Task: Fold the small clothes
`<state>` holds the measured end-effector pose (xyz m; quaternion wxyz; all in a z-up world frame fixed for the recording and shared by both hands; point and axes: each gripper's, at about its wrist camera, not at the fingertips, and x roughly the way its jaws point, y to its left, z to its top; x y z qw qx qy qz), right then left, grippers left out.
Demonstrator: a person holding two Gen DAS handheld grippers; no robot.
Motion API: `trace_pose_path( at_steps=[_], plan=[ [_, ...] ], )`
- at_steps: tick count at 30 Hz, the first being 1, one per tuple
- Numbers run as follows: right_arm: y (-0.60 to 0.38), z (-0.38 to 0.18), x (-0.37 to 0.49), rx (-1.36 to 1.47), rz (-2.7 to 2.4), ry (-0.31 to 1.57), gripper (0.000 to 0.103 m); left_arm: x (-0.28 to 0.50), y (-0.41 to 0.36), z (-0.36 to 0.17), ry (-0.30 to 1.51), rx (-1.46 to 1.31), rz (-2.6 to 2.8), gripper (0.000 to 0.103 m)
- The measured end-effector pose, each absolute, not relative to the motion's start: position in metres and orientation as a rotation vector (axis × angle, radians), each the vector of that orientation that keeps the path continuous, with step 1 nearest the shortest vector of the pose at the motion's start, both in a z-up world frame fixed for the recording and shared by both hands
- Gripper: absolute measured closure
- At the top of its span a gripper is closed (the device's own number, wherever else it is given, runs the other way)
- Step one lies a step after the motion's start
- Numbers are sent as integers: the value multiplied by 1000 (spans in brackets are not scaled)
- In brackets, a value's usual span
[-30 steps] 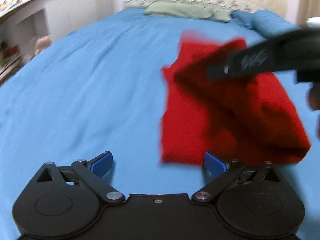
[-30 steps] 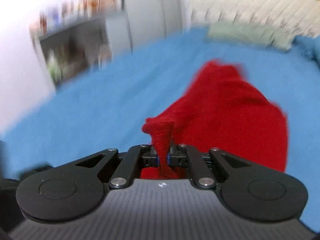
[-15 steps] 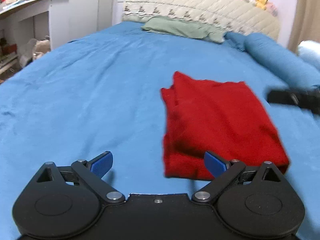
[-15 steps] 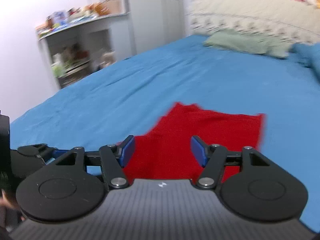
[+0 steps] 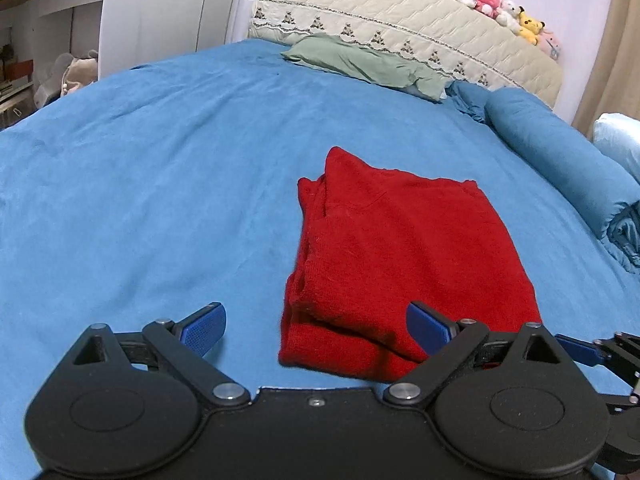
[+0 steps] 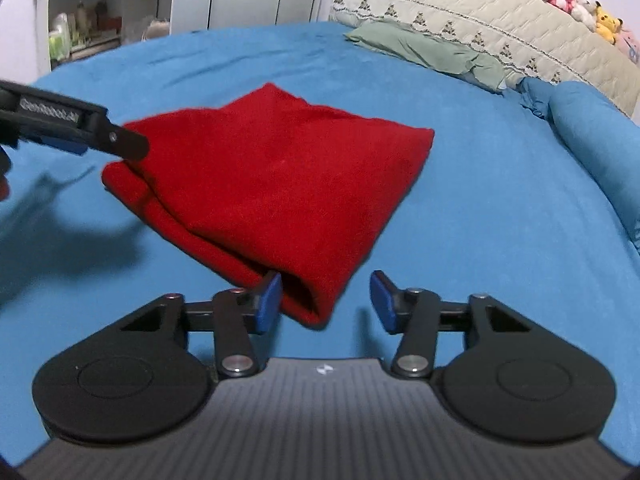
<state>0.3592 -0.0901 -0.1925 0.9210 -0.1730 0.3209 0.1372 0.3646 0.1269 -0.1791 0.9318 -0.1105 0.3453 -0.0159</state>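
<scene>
Blue bedding [image 5: 160, 168] covers the whole bed. On it the left gripper [image 5: 316, 326] hovers wide open and holds nothing. The right gripper [image 6: 326, 296] is closing, with the near corner of one folded red garment [image 6: 280, 172] between its two pads, not yet pinched. One green pillow [image 5: 360, 64] lies beyond.

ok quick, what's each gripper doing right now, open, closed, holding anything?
Left gripper: open, holding nothing.
Right gripper: jaws closing but not gripping; a corner of the red garment lies between them.
</scene>
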Motion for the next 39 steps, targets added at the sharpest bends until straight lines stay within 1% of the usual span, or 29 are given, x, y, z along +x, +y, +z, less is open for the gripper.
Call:
trace_pose_path(
  at_steps=[1, 2, 3, 5, 7, 9, 12, 14, 15, 16, 17, 18, 19, 21, 24, 29, 31, 34, 36, 38, 39],
  plan=[
    [-90, -193, 361, -355, 275, 655, 62, 367, 128, -180, 705, -225, -30, 5],
    [-93, -191, 361, -325, 267, 641, 81, 368, 127, -180, 704, -226, -27, 5],
    [-101, -185, 361, -255, 261, 612, 83, 369, 127, -180, 702, -227, -27, 5],
    [-121, -171, 359, -113, 222, 574, 83, 371, 127, -179, 695, -225, -25, 5],
    [-140, -176, 362, -5, 182, 603, 84, 375, 126, -180, 694, -226, -22, 5],
    [-147, -192, 365, 18, 171, 659, 84, 378, 126, -182, 697, -226, -12, 5],
    [-139, -208, 361, -53, 187, 685, 84, 380, 124, -187, 715, -213, -5, 5],
    [-137, -205, 357, -63, 206, 691, 81, 381, 121, -191, 737, -174, 7, 5],
    [-137, -202, 353, -69, 199, 689, 75, 383, 120, -195, 758, -151, 18, 5],
    [-137, -198, 347, -77, 193, 673, 62, 385, 120, -200, 785, -136, 31, 6],
    [-139, -192, 340, -74, 191, 635, 56, 386, 121, -205, 805, -137, 38, 6],
    [-138, -188, 329, -62, 197, 599, 46, 386, 123, -209, 808, -150, 36, 6],
    [-138, -182, 325, -45, 215, 571, 40, 385, 125, -209, 800, -155, 34, 6],
    [-134, -174, 328, -29, 242, 546, 37, 385, 124, -208, 802, -146, 34, 6],
    [-125, -174, 348, -4, 219, 548, 37, 384, 123, -209, 798, -138, 37, 6],
    [-126, -207, 376, -35, 157, 702, 38, 385, 122, -211, 796, -129, 31, 6],
    [-136, -210, 373, -20, 171, 697, 37, 384, 123, -212, 795, -119, 25, 6],
    [-142, -202, 369, -33, 184, 722, 36, 383, 123, -209, 798, -111, 18, 6],
    [-149, -188, 366, -19, 198, 729, 35, 380, 124, -200, 804, -107, 16, 9],
    [-155, -169, 363, -22, 210, 709, 32, 375, 125, -181, 771, -91, 17, 9],
    [-159, -157, 362, -29, 221, 694, 27, 374, 127, -166, 738, -84, 11, 8]
  ],
)
